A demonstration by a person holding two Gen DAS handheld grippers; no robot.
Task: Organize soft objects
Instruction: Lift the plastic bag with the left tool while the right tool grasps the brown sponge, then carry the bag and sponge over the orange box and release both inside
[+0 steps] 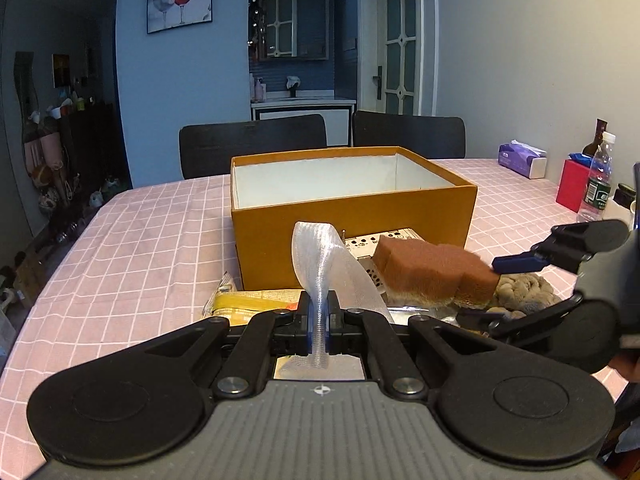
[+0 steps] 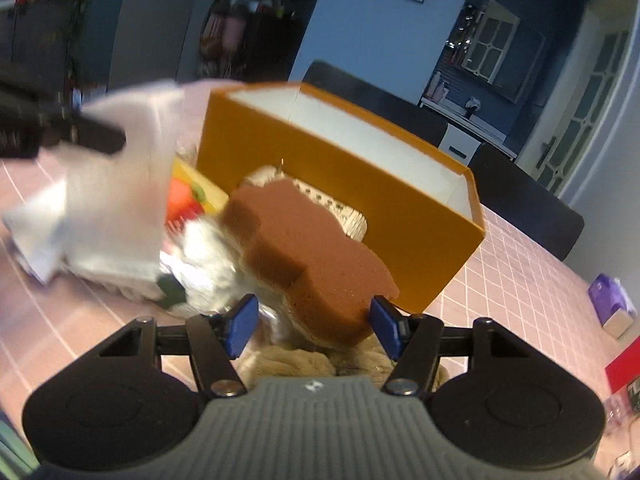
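My left gripper (image 1: 319, 320) is shut on a white see-through mesh cloth (image 1: 320, 256), which curls up above the pads. In the right wrist view that cloth (image 2: 120, 184) is blurred and hangs from the left gripper's dark fingers (image 2: 92, 136). A brown sponge (image 2: 312, 264) with a tan underside lies on a pile in front of the orange box (image 1: 352, 216). My right gripper (image 2: 313, 326) stands open around the sponge's near end. Its right pad is at the sponge's edge, its left pad apart from it. A beige plush thing (image 2: 296, 360) lies under it.
The box is open-topped and white inside, on a pink checked tablecloth (image 1: 140, 248). A yellow packet (image 1: 248, 304), a white perforated item (image 1: 368, 244) and grey fluff (image 2: 212, 256) lie in the pile. At the right stand a tissue pack (image 1: 520, 160), a red box (image 1: 572, 188) and a water bottle (image 1: 600, 184).
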